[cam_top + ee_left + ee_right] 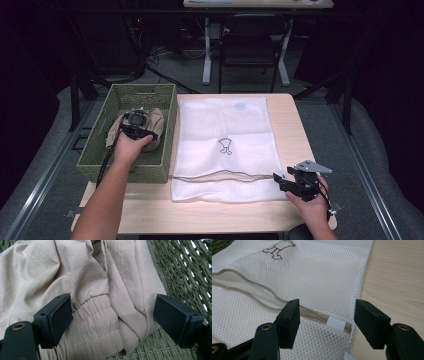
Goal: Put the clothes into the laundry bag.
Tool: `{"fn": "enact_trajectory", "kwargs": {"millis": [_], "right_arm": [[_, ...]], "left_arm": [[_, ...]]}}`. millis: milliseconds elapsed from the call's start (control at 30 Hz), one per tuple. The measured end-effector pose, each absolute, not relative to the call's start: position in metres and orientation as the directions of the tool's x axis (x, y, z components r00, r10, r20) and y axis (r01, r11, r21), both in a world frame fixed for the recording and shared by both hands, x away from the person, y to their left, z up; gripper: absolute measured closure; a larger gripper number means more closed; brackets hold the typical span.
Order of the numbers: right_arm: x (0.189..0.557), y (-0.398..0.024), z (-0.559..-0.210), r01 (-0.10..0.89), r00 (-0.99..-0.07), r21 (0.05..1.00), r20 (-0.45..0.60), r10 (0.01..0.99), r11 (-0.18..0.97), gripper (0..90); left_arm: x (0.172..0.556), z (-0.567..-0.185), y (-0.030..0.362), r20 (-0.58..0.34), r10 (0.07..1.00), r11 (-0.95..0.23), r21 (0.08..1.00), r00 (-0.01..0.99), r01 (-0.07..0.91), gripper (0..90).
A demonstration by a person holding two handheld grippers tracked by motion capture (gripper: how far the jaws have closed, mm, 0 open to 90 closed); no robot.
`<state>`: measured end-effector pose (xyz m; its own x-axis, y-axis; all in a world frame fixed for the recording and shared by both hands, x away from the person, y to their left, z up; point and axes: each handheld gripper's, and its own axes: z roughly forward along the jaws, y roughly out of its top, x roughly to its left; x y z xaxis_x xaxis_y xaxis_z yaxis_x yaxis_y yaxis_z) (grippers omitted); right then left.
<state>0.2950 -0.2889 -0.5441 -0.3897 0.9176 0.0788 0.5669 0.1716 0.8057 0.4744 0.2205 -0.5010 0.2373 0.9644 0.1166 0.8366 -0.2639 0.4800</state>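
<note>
Table (285,120) of light wood is seen in the high view, with a green woven basket (95,150) at its left edge and a white mesh laundry bag (225,125) laid flat just beside it, a small dark outline print (226,145) on the mesh. A beige garment (157,125) is bunched inside the basket, and the left gripper (135,125) is held down over it by the left hand (131,148). The right gripper (287,182) is held at the bag's near right corner by the right hand (312,200), its tips at the mesh edge. In the left gripper view, the jaws are spread wide on either side of the garment (100,290); the left pad lies against the gathered elastic band (92,315), the right pad stands clear of the cloth, so nothing is pinched. The basket weave (185,272) is seen behind and below the cloth. In the right gripper view, the jaws are spread apart above the bag (317,272), with the zipper line (262,293) partly open and its white end tab (335,323) lying between the pads; no pad is pressed on the mesh. Bare table wood (397,277) is seen to the right of the bag.
</note>
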Motion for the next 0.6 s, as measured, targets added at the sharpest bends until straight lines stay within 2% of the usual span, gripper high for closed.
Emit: {"fn": "enact_trajectory", "kwargs": {"millis": [600], "right_arm": [[0.2957,-0.2889,-0.5444,0.569,-0.393,0.805,0.083,0.916,0.171,37.5]], "left_arm": [[0.4754,-0.5034,0.2127,0.132,0.964,-0.267,0.466,0.232,0.844,15.2]]}}
